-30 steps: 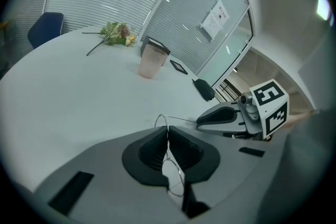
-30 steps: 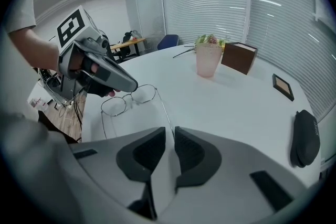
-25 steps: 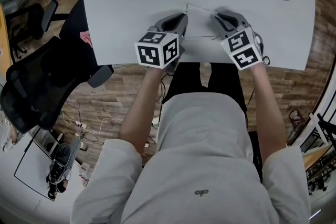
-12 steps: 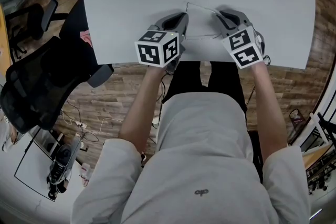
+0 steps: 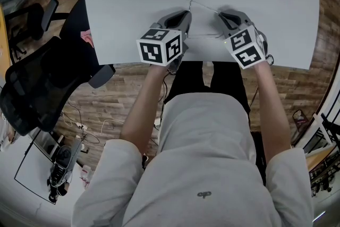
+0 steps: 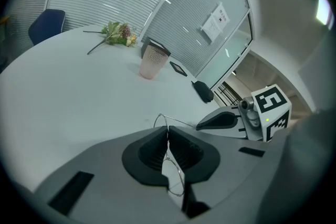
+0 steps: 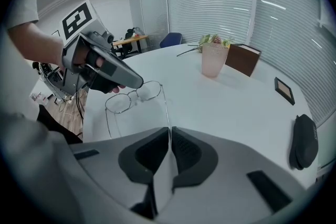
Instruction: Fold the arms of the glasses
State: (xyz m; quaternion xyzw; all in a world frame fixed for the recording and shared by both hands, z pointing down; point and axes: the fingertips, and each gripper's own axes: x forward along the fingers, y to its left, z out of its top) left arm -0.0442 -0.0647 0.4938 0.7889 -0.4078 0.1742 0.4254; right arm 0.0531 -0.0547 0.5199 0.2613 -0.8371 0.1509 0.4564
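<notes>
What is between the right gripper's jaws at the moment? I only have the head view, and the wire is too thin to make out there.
Observer: In the right gripper view, the right gripper has just been closing its jaws, and they now pinch one thin arm of the glasses.
Operator: And the left one?
Observer: The left gripper view shows the left gripper shut on the glasses' wire frame, with a lens rim hanging just below its jaws.
Operator: Is the other arm folded?
Observer: No. In the right gripper view it stands out from the far lens, unfolded.
</notes>
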